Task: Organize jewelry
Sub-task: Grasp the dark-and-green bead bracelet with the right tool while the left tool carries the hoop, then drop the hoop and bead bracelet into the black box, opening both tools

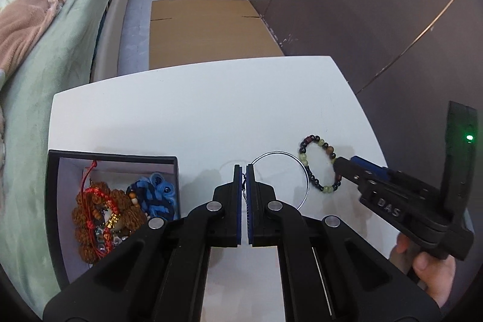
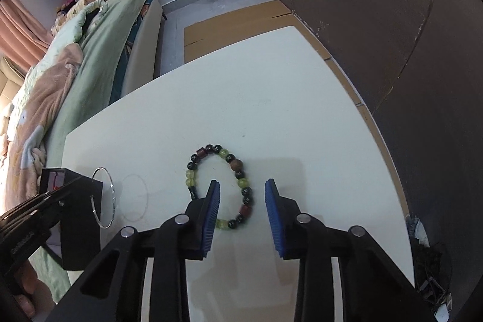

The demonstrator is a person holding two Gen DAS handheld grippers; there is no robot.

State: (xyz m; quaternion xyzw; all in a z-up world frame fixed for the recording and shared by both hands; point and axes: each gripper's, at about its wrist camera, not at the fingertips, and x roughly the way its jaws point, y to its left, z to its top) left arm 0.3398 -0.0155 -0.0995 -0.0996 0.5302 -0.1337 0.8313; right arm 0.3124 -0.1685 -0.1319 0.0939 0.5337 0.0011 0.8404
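A thin silver bangle [image 1: 276, 152] is pinched at its left edge by my left gripper [image 1: 244, 169], which is shut on it and holds it just above the white table [image 1: 181, 110]. In the right wrist view the bangle [image 2: 113, 192] hangs over its own shadow. A bracelet of dark and green beads [image 1: 302, 155] lies flat on the table to the right. My right gripper [image 2: 242, 182] straddles the bracelet's [image 2: 236, 165] right side, one finger inside the loop and one outside. Its blue pads [image 2: 211, 210] stand apart from the beads.
A black box [image 1: 114, 157] at the table's left front holds red cord, brown seed and blue braided bracelets. A bed with green bedding [image 1: 45, 80] runs along the left. Flat cardboard [image 1: 205, 29] lies on the floor beyond the table. A dark wall [image 1: 362, 20] is on the right.
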